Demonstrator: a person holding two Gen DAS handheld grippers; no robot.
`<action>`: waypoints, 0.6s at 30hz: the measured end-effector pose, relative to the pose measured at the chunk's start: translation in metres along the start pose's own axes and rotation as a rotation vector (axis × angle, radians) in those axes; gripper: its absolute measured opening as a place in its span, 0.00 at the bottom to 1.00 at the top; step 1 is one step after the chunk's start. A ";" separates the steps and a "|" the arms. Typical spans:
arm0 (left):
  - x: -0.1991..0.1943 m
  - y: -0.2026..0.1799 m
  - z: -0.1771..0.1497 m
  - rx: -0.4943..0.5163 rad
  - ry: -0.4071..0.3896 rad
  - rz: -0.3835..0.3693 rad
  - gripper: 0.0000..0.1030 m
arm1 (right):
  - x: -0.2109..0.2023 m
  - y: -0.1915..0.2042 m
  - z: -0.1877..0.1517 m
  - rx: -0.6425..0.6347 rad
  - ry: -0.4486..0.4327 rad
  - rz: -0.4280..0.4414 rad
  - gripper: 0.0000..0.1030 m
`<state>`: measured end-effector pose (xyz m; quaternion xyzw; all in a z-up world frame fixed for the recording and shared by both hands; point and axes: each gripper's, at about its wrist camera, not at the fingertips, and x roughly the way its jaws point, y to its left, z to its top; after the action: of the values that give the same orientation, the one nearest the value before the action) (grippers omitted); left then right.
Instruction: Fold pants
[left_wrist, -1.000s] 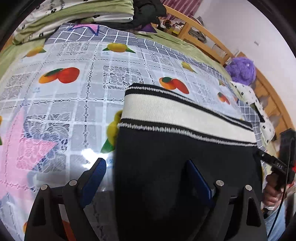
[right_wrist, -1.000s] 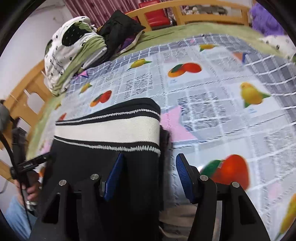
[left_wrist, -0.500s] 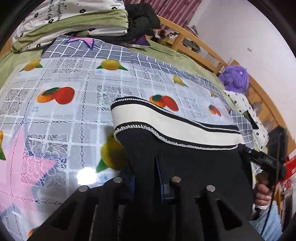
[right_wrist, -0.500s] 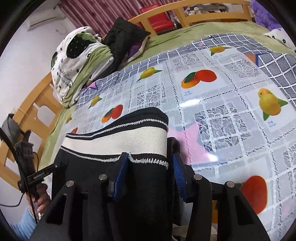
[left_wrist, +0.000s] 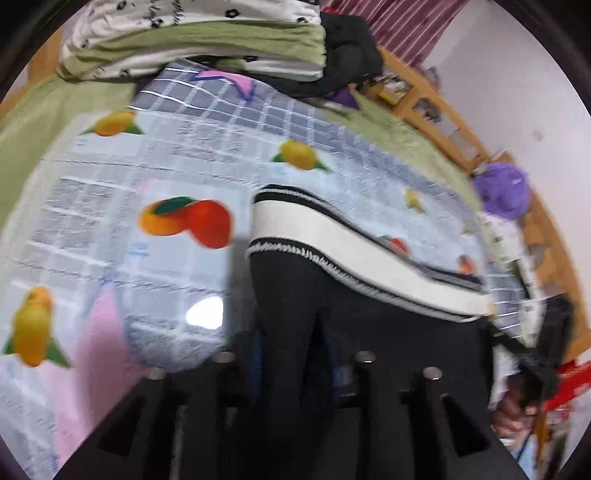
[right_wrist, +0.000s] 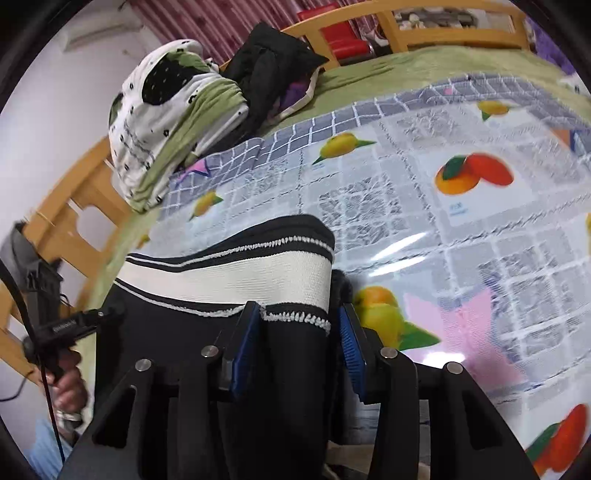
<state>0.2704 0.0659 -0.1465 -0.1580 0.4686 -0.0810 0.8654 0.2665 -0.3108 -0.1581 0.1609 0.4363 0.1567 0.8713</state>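
The black pants (left_wrist: 369, 332) with a white, black-edged waistband (left_wrist: 332, 240) hang over the fruit-print cloth on the bed. My left gripper (left_wrist: 291, 373) is shut on the pants' left edge just below the waistband. In the right wrist view the same pants (right_wrist: 184, 350) show with the waistband (right_wrist: 229, 275) lifted. My right gripper (right_wrist: 295, 350) is shut on the pants' right edge, its blue pads (right_wrist: 242, 354) pinching the black cloth. Each view shows the other gripper held at the far side of the pants.
The glossy fruit-print cloth (right_wrist: 443, 206) covers a green bedsheet (right_wrist: 388, 70). A pile of folded bedding (right_wrist: 173, 122) and a black garment (right_wrist: 266, 66) lie at the headboard end. A wooden bed frame (left_wrist: 436, 107) and a purple plush (left_wrist: 506, 188) stand along the edge.
Both grippers have closed on the pants' side edges below the waistband. They have lifted the waistband end and carried it forward over the cloth.
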 end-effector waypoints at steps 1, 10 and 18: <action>-0.005 -0.004 -0.001 0.034 -0.016 0.060 0.39 | -0.005 0.007 0.001 -0.044 -0.012 -0.053 0.41; -0.015 -0.055 0.020 0.202 -0.171 0.078 0.57 | -0.017 0.054 0.015 -0.196 -0.124 -0.105 0.41; 0.041 -0.069 0.007 0.323 -0.111 0.176 0.58 | 0.028 0.054 0.013 -0.279 -0.092 -0.202 0.40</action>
<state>0.2997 -0.0093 -0.1513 0.0203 0.4132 -0.0704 0.9077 0.2861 -0.2528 -0.1482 0.0007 0.3837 0.1198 0.9156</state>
